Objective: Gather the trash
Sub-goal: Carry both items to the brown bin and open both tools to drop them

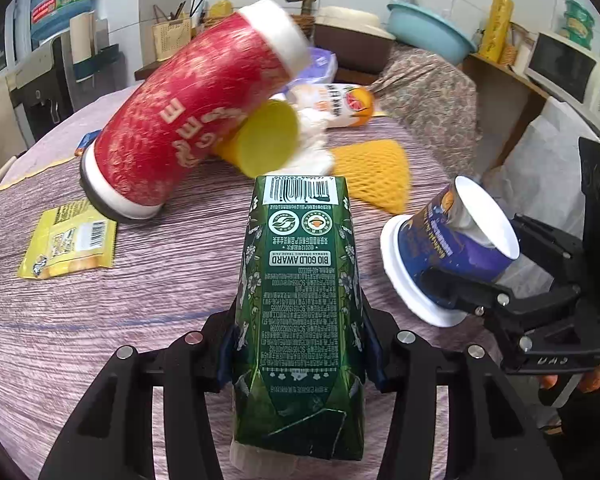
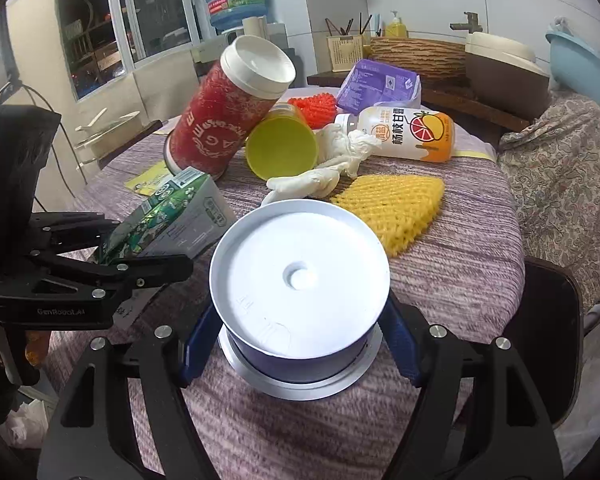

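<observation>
Presently, we record the following.
Left gripper: clenched on the green drink carton, pads pressing its two sides near the folded base; we judge this low grip keeps the flattened carton from buckling.
Right gripper: grasping the blue paper cup across its body, white bottom toward the camera, cup on its side, presumably to carry it off.
Both items: lifted clear of the purple tablecloth, at the near side.
Remaining trash: red canister leaning on the yellow cup, crumpled glove, yellow foam net, juice bottle farther off, uncollected.
Bin: not visible to us.
</observation>
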Available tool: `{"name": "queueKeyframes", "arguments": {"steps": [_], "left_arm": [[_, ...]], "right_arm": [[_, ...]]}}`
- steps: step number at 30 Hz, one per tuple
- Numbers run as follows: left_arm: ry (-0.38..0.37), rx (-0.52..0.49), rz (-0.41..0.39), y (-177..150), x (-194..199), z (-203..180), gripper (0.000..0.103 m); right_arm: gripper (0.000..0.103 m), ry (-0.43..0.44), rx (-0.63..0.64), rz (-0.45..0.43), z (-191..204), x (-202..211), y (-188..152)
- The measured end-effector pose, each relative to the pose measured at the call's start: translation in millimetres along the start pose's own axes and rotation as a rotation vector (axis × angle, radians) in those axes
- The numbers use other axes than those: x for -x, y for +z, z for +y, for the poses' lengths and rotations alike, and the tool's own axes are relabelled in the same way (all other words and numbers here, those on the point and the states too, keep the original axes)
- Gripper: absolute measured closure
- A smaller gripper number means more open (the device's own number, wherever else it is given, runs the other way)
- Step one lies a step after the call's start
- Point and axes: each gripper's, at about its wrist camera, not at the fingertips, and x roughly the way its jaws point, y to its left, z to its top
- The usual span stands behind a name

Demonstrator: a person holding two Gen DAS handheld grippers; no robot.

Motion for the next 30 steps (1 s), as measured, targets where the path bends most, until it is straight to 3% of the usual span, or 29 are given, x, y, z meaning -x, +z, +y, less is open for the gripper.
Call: {"name": "queueKeyframes", "arguments": {"steps": [7, 11, 16, 19, 23, 30], "left_arm": [[-0.084, -0.033, -0.046, 12.1, -7.2, -43.6, 0.054], [-0.149, -0.062, -0.069, 24.8, -15.9, -78.7, 0.054], [-0.24, -0.122, -0.076, 38.2, -30.0, -131.2, 0.054], [-0.287, -0.154, -0.064, 46.3, -41.6, -162.6, 0.054], [-0.325, -0.176, -0.051, 54.3, -59.8, -194.5, 0.054], [-0.33, -0.187, 0.003, 65.9, -98.8, -230.6, 0.054]], "right_arm": [[0.03, -0.048, -0.078, -0.08, -28.0, 39.8, -16.8], [0.03, -0.159, -0.168, -0.121, -73.7, 67.1, -27.0], [0.03, -0.324, -0.28, -0.092, -140.4, 74.5, -46.2], [0.03, -0.411, -0.332, -0.024, -185.1, 58.4, -63.8], [0.03, -0.439, -0.444, 0.075, -240.9, 14.4, -90.4], [0.03, -0.438, -0.517, 0.179, -285.2, -49.3, -120.3]]}}
